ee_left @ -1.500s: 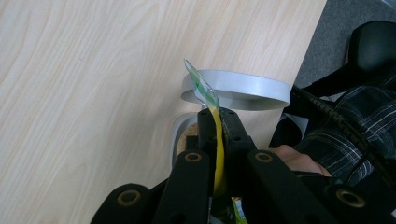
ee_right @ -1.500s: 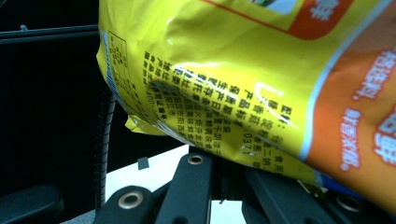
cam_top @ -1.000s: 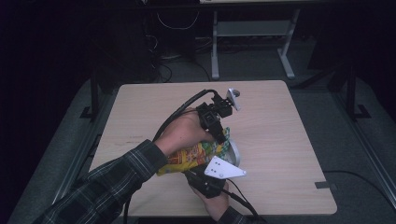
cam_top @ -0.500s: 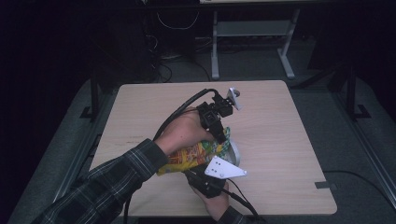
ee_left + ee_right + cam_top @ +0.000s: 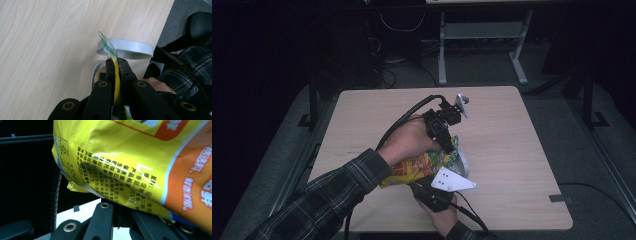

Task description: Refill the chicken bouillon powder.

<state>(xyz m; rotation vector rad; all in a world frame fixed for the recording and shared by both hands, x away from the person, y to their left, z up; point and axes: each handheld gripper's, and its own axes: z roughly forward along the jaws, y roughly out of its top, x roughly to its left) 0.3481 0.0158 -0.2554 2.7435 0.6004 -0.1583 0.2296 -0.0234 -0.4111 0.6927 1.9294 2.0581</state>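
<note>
Snack bag tipped over the bowl, pouring seemingly under way

The yellow snack bag [image 5: 419,165] hangs above the round white bowl [image 5: 460,162] toward the table's [image 5: 512,130] near edge, about midway along it; the left gripper [image 5: 114,65] has its jaws pinched tight on the bag's thin green-tipped top edge, while the right gripper [image 5: 432,192] holds the bag low down, its jaws hidden behind crinkled foil, so I cannot tell how they stand; the left gripper view shows pale crumbly contents already in the bowl, so some seems poured, with emptying and setting the bag down left; glossy printed film, smooth matte bowl rim, pale wood-grain tabletop
</note>
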